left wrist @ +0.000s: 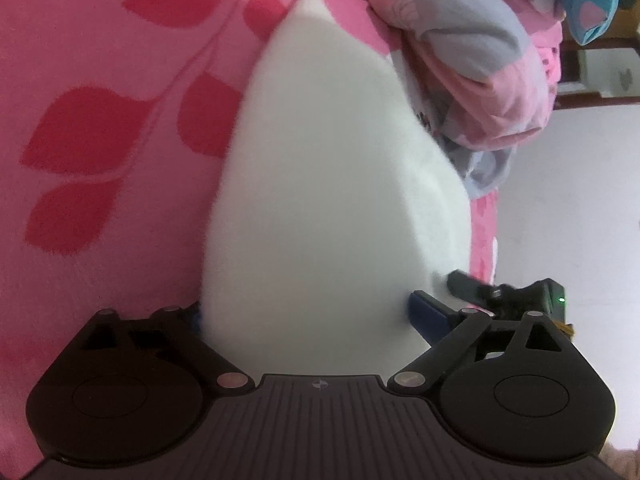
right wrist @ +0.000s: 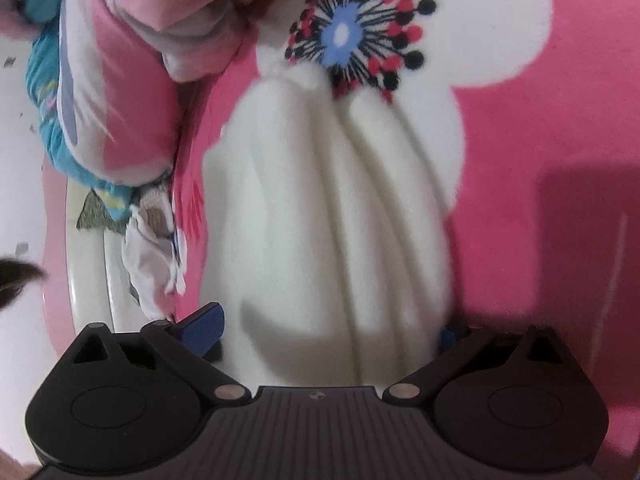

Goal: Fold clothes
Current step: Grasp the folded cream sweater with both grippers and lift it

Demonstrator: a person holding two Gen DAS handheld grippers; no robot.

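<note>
One white garment (left wrist: pixel 336 208) lies in a rough bundle on the pink blanket (left wrist: pixel 100 220), between the spread jaws of both the left gripper (left wrist: pixel 312 320) and right gripper (right wrist: pixel 332 324); neither clamps it. The heap of clothes (left wrist: pixel 480 60) at the far side looks unfolded, so most work remains.

Soft even light, slight blur, fisheye-bent edges, dark corners; shadow maybe tool's.

Pink leaf-patterned blanket (left wrist: pixel 100 220), pale floor (left wrist: pixel 580 200), wooden shelf (left wrist: pixel 600 96) beyond

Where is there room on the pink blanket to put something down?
Bare pink blanket lies left of the fluffy white garment in the left wrist view, over the red leaf pattern. It is crowded upper right, where the heap of pink and grey clothes sits against the garment.
</note>
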